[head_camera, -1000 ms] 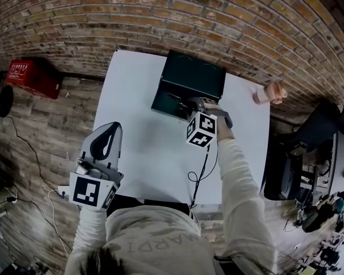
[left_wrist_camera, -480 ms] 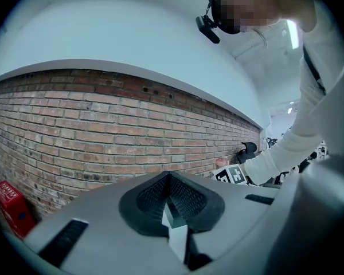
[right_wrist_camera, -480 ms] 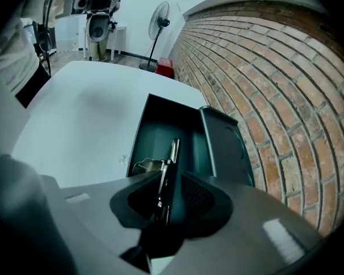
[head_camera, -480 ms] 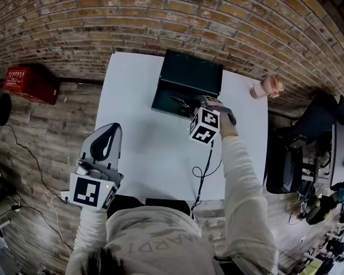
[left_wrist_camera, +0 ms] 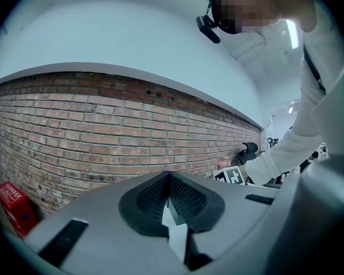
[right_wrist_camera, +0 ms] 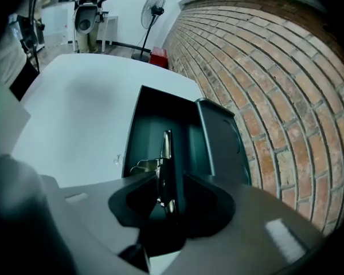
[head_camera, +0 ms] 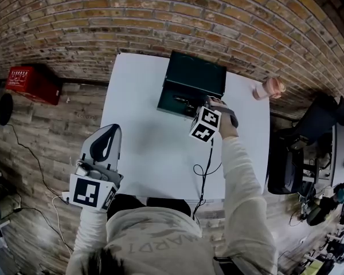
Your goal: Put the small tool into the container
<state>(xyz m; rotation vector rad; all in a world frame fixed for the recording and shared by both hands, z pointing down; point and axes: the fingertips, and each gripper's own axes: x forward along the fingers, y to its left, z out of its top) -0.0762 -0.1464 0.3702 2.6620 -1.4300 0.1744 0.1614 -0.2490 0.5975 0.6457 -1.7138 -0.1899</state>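
Observation:
A dark green open container stands at the far side of the white table. My right gripper hovers at its near rim. In the right gripper view the small tool, thin, dark and metallic, stands upright between the jaws of the right gripper, its tip over the container floor. The jaws are opening and a sliver of gap shows beside the tool. The tool's tip pokes into the container. My left gripper is held off the table's near left corner, its pads together with nothing between them.
A pink cup stands at the table's far right corner. A black cable trails from the right gripper across the table's near edge. A red box sits on the floor to the left, a dark chair to the right. A brick wall runs behind.
The right gripper stays at the container's near rim, shifted slightly right. The left gripper has not moved.

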